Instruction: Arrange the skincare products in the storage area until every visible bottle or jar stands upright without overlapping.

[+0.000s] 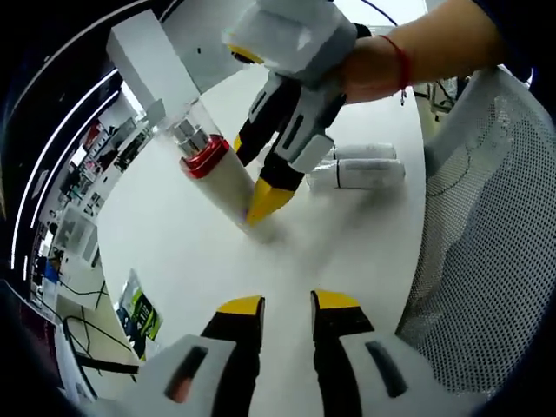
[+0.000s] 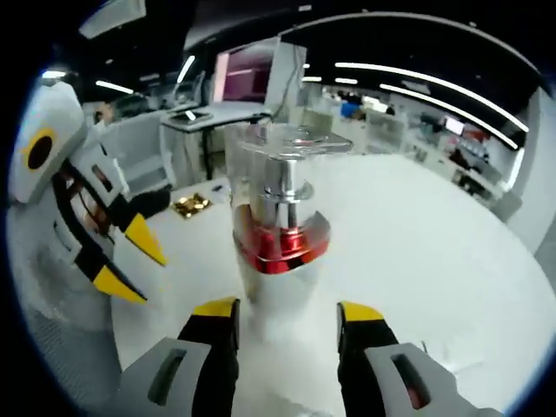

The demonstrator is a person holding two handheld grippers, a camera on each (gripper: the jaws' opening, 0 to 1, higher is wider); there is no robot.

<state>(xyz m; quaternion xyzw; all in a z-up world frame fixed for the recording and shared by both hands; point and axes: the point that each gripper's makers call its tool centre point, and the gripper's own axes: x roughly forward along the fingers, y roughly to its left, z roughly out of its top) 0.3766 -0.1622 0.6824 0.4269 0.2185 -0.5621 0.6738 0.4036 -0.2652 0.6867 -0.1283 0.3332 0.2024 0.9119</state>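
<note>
The right gripper (image 2: 287, 320) has its yellow-tipped jaws standing either side of the base of a pump bottle (image 2: 280, 234), a white body with a red collar, a silver neck and a clear cap; whether the pads actually press the bottle or stand just off it I cannot tell, since the contact falls below the bottle's curve. In the left gripper view the same gripper (image 1: 261, 187) reaches down from a person's hand (image 1: 382, 65), jaws bracketing the foot of the bottle (image 1: 217, 169), which rises from the white table (image 1: 174, 252); the low hold suits steadying or setting a tall bottle on its base, judged from the task. The left gripper (image 1: 287, 314) hovers nearer, its jaws parted around nothing, seemingly kept free for another item; it also shows at the left of the right gripper view (image 2: 130, 261). Just to the right of the bottle in the left gripper view, two white tubes (image 1: 356, 169) lie on their sides, touching or nearly so, so the arranging looks unfinished. At the right edge stands a mesh chair back (image 1: 486, 234). Beyond the table, desks and shelving (image 2: 200, 122) recede under ceiling strip lights.
</note>
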